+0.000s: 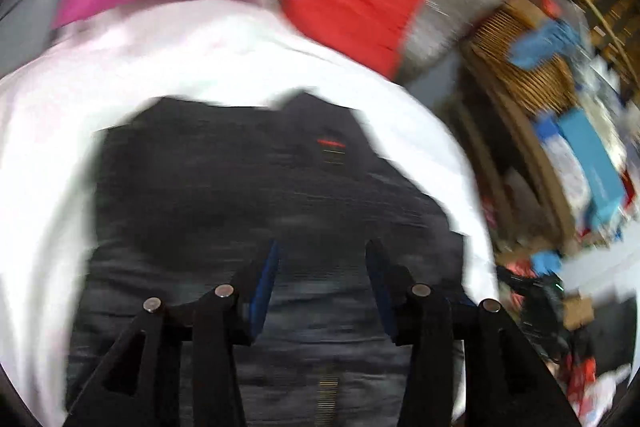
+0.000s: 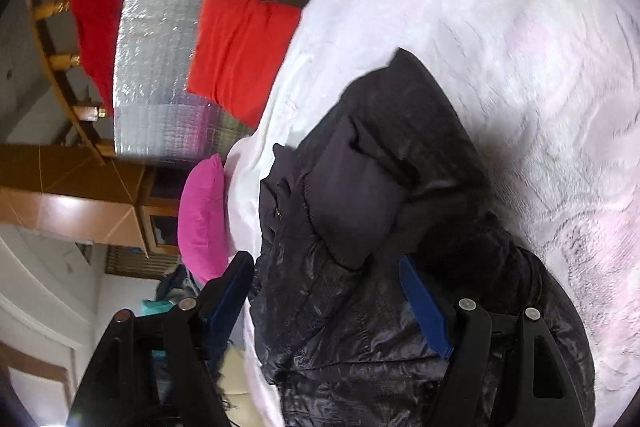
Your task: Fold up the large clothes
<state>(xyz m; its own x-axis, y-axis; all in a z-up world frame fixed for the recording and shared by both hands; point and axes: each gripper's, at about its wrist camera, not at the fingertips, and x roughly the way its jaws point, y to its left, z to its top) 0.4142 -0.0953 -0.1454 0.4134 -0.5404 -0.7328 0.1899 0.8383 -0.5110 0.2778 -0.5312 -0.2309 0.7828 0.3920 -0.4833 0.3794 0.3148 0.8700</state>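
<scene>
Mid-fold on the black puffer jacket [image 2: 360,247], which lies on the white bedspread [image 2: 500,47] of the bed, just beside the pink pillow [image 2: 202,219], with the red pillow [image 2: 244,51] further off against the silver padded headboard [image 2: 160,39]. Jacket looks partly folded: in the right wrist view one matte panel, likely a sleeve or side flap, lies across the shinier body. Not yet a compact bundle, so I'd put the task around the middle. Left gripper [image 1: 320,275] hangs over the jacket's lower body, fingers [image 1: 264,287] parted with a clear gap and no cloth between them; left view is heavily motion-blurred, so detail is poor. Right gripper [image 2: 328,291] is over the jacket edge nearest the pink pillow, fingers [image 2: 424,307] spread wide, fabric showing in the gap, but the pads don't appear to press on it, so I read it as not gripping. Next move, my guess: both grippers need to drop onto a free edge or hem, pinch through the bulky padding, then lift and carry it over toward the collar end. Slippery shell and thick fill call for a deep bite, not a fingertip pinch.
</scene>
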